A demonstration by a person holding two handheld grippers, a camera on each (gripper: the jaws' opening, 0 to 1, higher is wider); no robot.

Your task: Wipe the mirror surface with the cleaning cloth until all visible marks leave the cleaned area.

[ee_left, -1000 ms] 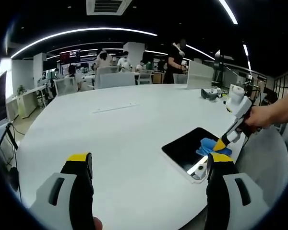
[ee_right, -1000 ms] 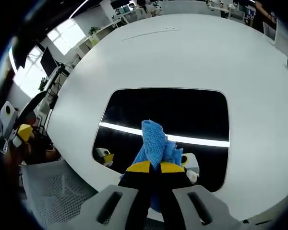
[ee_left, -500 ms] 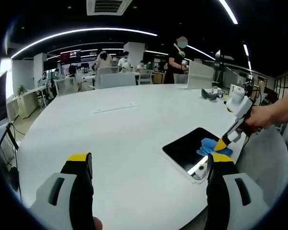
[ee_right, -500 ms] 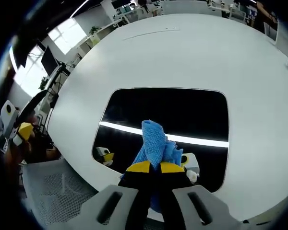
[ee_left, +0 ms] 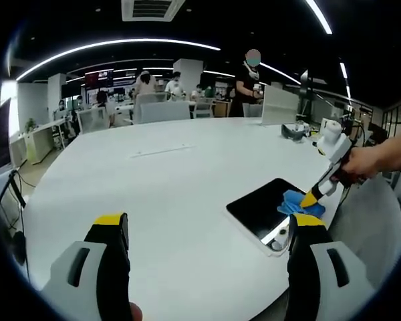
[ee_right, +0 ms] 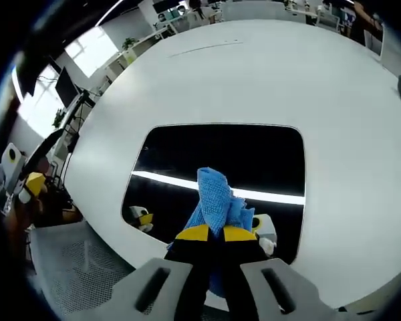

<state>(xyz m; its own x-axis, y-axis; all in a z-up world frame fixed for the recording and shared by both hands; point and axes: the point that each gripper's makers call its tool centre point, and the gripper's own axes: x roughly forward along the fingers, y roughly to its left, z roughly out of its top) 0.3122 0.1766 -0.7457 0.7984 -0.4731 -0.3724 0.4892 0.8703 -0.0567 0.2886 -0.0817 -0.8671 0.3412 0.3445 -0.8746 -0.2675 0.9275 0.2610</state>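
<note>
Wiping the mirror with the blue cloth, right gripper at work

The right gripper (ee_right: 210, 234) has its 2 jaws pressed together on the blue cleaning cloth (ee_right: 217, 197), which rests on the dark mirror (ee_right: 220, 157) lying flat on the white round table (ee_right: 254, 73) near its edge. In the left gripper view the mirror (ee_left: 260, 207) lies to the right, with the cloth (ee_left: 299, 202) on its far corner. The left gripper (ee_left: 204, 231) hovers above the table with its jaws spread wide and empty. To wipe well, I judge it best to keep the cloth flat, press lightly, and use overlapping strokes to each corner without pushing the mirror off the edge.
</note>
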